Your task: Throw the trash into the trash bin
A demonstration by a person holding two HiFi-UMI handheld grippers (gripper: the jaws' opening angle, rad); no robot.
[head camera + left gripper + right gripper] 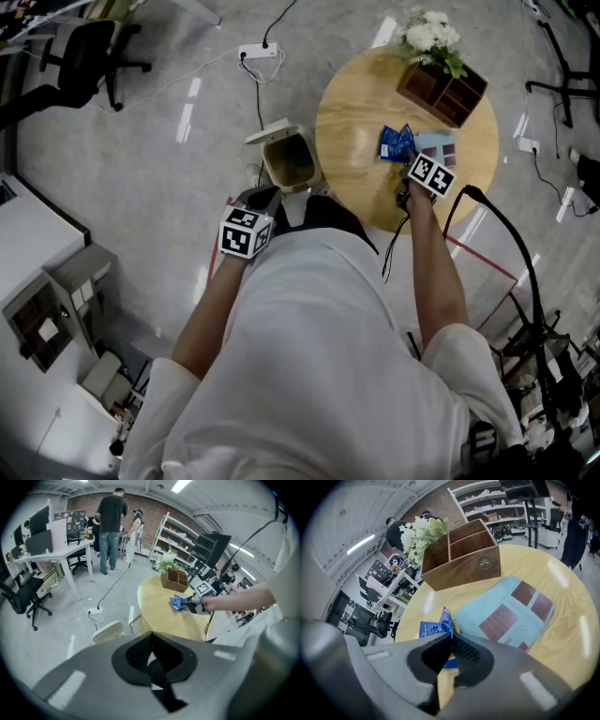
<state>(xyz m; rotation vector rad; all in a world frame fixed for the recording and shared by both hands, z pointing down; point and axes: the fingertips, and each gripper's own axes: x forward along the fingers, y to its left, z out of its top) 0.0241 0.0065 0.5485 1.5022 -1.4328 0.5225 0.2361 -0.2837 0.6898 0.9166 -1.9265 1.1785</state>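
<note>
A blue wrapper point(395, 142) lies on the round wooden table point(356, 103), next to a pale blue card point(441, 147) with brown squares. My right gripper point(405, 157) reaches over the table's near side. In the right gripper view it point(451, 633) is shut on the near edge of the blue wrapper point(432, 628), which pokes up between the jaws. The open trash bin point(290, 159) stands on the floor left of the table. My left gripper point(270, 197) hovers just in front of the bin; its jaws point(151, 633) meet with nothing between them.
A wooden box point(442, 91) with white flowers point(427, 34) stands at the table's far side. A power strip point(259, 51) and cables lie on the floor behind the bin. An office chair point(82, 56) is far left. People stand by desks point(111, 524) in the background.
</note>
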